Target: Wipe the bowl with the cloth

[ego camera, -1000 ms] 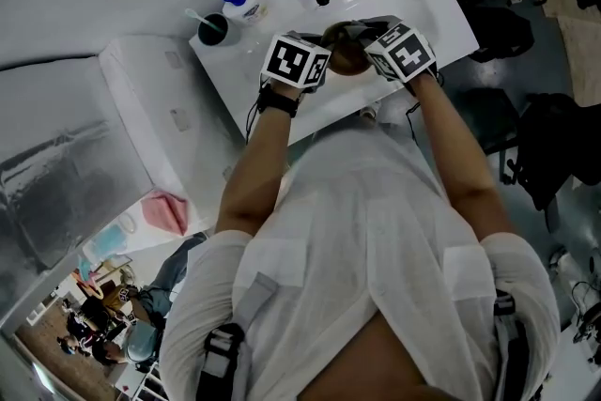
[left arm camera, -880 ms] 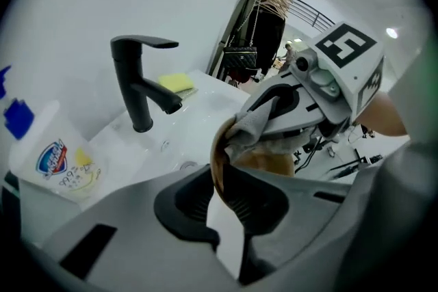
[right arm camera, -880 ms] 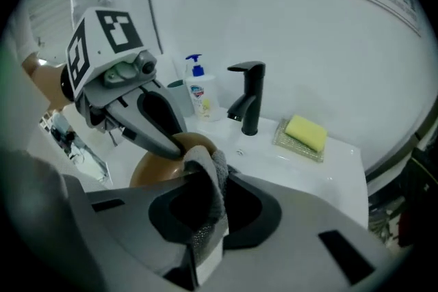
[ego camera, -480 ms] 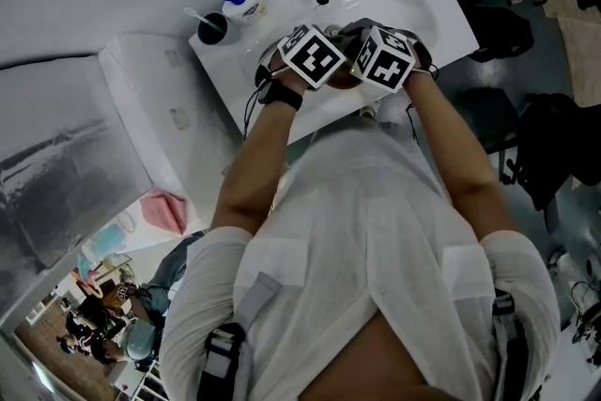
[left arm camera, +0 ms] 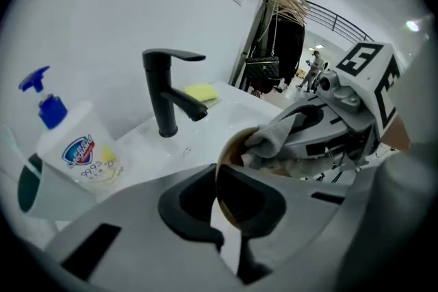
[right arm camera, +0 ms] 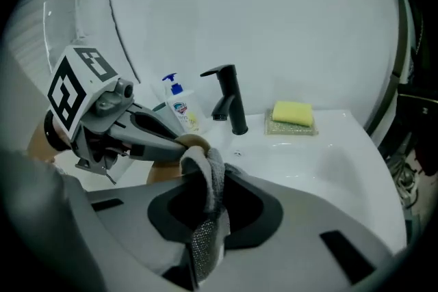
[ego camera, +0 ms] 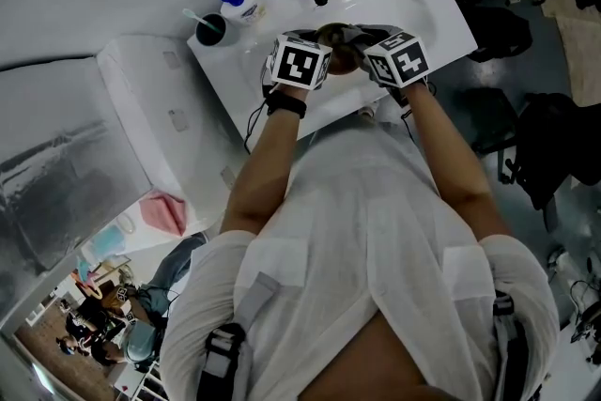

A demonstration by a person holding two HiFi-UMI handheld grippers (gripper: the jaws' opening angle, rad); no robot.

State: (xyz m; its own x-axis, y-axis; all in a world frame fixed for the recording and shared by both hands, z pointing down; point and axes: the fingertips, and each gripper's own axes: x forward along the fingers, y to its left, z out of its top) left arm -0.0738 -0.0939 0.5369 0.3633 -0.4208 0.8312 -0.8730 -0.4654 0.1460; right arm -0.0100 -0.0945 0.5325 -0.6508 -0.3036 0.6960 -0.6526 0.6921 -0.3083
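The round brown bowl point(left arm camera: 231, 147) was held up off the white counter point(right arm camera: 321, 167), tipped on edge so that its inside faced my right gripper. My left gripper point(left arm camera: 219, 205) was clamped tight on the bowl's near rim, which I judged was what steadied it and left the hollow open for wiping. The crumpled grey cloth point(right arm camera: 204, 167) lay against the bowl's rim and inside, just ahead of my right gripper point(right arm camera: 209, 212). That gripper's jaws pinched a fold of the cloth, and a tail of it hung down through them. Those jaws had just been easing apart a little with the cloth between them, perhaps to reset the bite, though the pads looked to be pressing it. Both grippers hung over the basin, I think so that drips fell there. Beyond the grippers stood the black tap point(right arm camera: 231, 99). The yellow sponge point(right arm camera: 293, 113) lay right of it and the white soap bottle with a blue pump point(left arm camera: 68, 147) stood left of it, both well clear.
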